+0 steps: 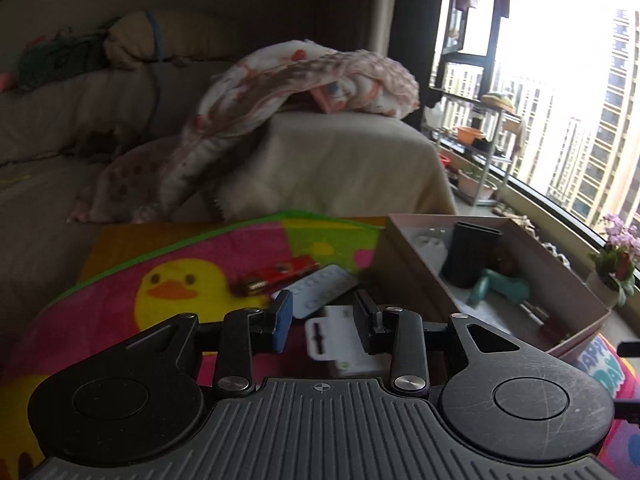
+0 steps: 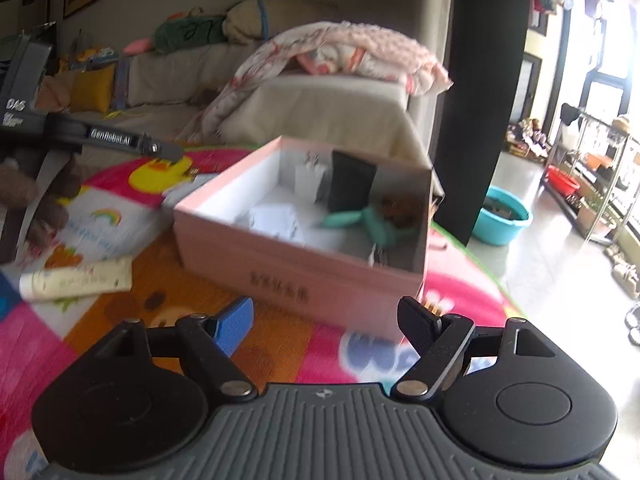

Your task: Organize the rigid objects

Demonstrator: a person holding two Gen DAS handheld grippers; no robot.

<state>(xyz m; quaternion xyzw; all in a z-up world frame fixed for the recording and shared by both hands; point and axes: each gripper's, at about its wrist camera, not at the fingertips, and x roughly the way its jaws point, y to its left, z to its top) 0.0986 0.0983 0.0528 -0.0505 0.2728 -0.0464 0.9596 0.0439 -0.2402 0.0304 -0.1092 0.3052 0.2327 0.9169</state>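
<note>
- Left gripper [image 1: 322, 322]: jaws set narrow, the blue pad [image 1: 282, 322] on one side and the black pad on the other, with a small white box-like item [image 1: 340, 344] between them. The item is blurred; it looks gripped, its white face with a black slot mark lying in the gap.
- Just beyond the left gripper, on the bright cartoon-printed play mat with a yellow duck [image 1: 176, 284], lie a flat white remote control with rows of buttons [image 1: 322, 290] and a red oblong object with a brass-coloured end [image 1: 276, 276], side by side and touching or nearly so.
- Right gripper [image 2: 326, 322]: jaws stand wide apart, nothing between them; only the mat and the near wall of the box show in the gap.
- Open pink cardboard box with a white interior [image 2: 280, 280]: sits on the mat just ahead of the right gripper, to the right of the left one.
- Inside the box: a tall black rectangular container [image 2: 350, 186] upright at the far wall, a white plug-like charger [image 2: 308, 176] beside it, a teal plastic object [image 2: 360, 220] lying in front, a brown fuzzy lump [image 2: 398, 208] in the far right corner, and white flat pieces on the floor of the box.
- A cream squeeze tube with printed text [image 2: 76, 278] lies on the mat left of the box, apart from it.
- Behind the mat: a beige sofa [image 2: 332, 108] with a pink patterned blanket [image 2: 340, 52] heaped over it.
</note>
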